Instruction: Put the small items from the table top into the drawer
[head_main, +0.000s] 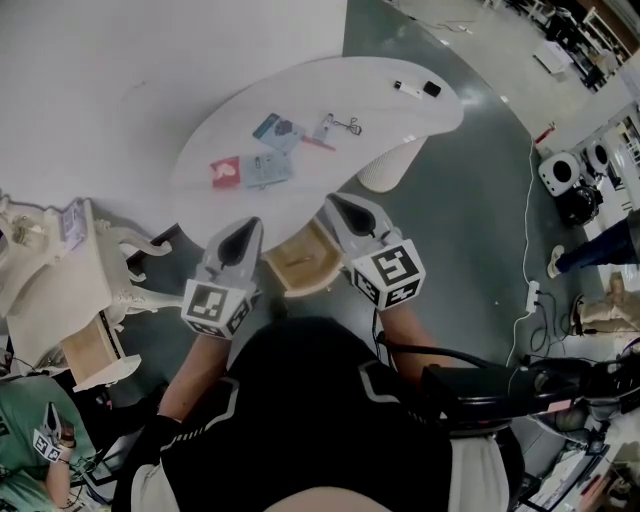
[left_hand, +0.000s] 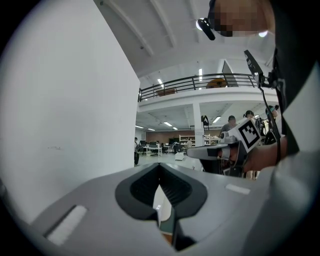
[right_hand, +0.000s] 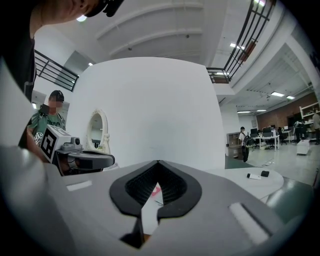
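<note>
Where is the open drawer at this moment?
In the head view, the open drawer sticks out from the near edge of the white table, between the left gripper and the right gripper.

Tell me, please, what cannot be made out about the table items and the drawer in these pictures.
- Inside of the drawer: head view, its sides partly covered by the left gripper and right gripper.
- Print on the cards: head view, too small.
- What the black item beside the marker is: too small in any view.
- The cards themselves: left gripper view, hidden behind that gripper's own body.
</note>
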